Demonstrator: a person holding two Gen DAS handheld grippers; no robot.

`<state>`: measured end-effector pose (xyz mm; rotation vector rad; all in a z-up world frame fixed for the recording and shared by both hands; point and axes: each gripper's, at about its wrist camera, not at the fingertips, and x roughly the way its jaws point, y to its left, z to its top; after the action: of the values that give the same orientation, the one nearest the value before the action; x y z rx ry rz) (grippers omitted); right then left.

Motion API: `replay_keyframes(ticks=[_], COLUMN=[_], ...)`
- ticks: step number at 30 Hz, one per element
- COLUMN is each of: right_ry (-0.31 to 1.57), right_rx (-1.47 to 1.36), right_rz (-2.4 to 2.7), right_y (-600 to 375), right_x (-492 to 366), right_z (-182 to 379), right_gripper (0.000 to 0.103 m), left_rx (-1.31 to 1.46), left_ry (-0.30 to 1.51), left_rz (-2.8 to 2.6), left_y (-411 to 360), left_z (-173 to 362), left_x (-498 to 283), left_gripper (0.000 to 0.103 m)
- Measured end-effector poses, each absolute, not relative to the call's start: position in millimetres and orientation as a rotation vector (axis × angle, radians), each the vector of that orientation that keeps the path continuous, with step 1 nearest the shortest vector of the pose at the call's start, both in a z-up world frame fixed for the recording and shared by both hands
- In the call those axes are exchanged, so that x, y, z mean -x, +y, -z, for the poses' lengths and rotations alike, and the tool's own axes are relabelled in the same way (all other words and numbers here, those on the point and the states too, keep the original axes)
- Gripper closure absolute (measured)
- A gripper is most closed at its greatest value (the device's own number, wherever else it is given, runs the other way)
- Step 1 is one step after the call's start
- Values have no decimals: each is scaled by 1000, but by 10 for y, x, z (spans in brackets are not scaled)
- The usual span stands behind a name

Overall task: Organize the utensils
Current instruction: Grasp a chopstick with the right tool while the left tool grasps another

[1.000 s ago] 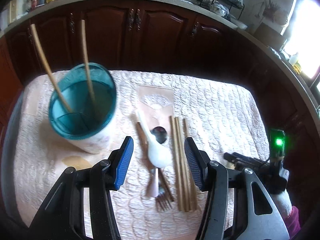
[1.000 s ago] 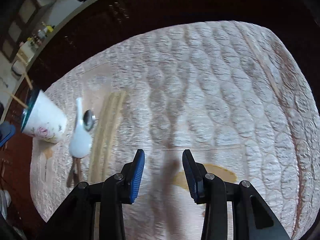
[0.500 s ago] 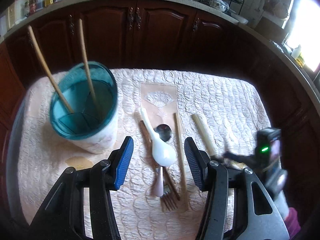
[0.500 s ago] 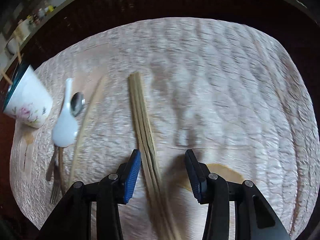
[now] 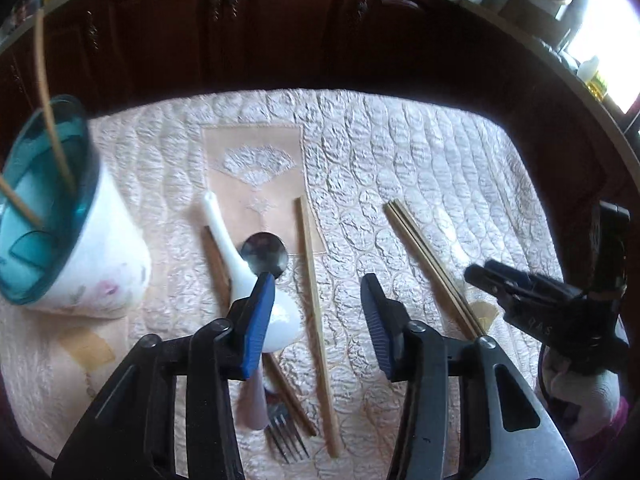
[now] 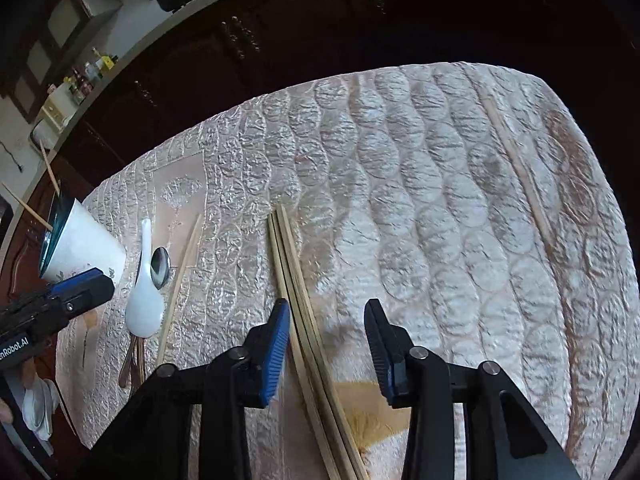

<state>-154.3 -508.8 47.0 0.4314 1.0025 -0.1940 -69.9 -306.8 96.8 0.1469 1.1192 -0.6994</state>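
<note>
A white cup with a teal rim [image 5: 56, 216] stands at the left and holds two wooden chopsticks [image 5: 48, 96]. On the quilted cloth lie a white ceramic spoon [image 5: 244, 268], a metal spoon [image 5: 265, 255], a fork [image 5: 286, 436] and a single chopstick [image 5: 316, 312]. A bundle of chopsticks [image 5: 430, 264] lies apart to the right. My left gripper [image 5: 318, 320] is open above the single chopstick. My right gripper [image 6: 326, 344] is open, low over the bundle [image 6: 294, 280], which runs by its left finger. The cup [image 6: 80, 248] also shows in the right wrist view.
Dark wooden cabinets [image 5: 240, 28] stand behind the table. The quilted cloth [image 6: 440, 208] covers the table, with a tan patch [image 6: 372, 416] near the front edge. The right gripper's body [image 5: 540, 304] shows at the right of the left wrist view.
The bundle of chopsticks has been shifted right, away from the single chopstick and spoons. My right gripper moved left over it. My left gripper moved closer and right; the cup slid to the view's left edge.
</note>
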Motion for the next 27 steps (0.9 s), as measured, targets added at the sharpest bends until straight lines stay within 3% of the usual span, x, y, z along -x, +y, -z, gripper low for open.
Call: replay_keyframes(ticks=[12,25,27], right_ry=[1081,1079,1080], right_rx=[-374,-376,-403], right_rz=[102,123,107], right_y=[-5035,-5221,-5265], right_x=[751,688,644], right_z=[-162,-188,-179], right_gripper=[82,83,83], left_rx=[-192,-254,-262], left_ry=[1163,1215,1222], left_rz=[632,578,577], left_y=[-3464,-3707,-3725], left_z=[-730,-412,-381], left_x=[244,21,2], left_gripper=[60,60,66])
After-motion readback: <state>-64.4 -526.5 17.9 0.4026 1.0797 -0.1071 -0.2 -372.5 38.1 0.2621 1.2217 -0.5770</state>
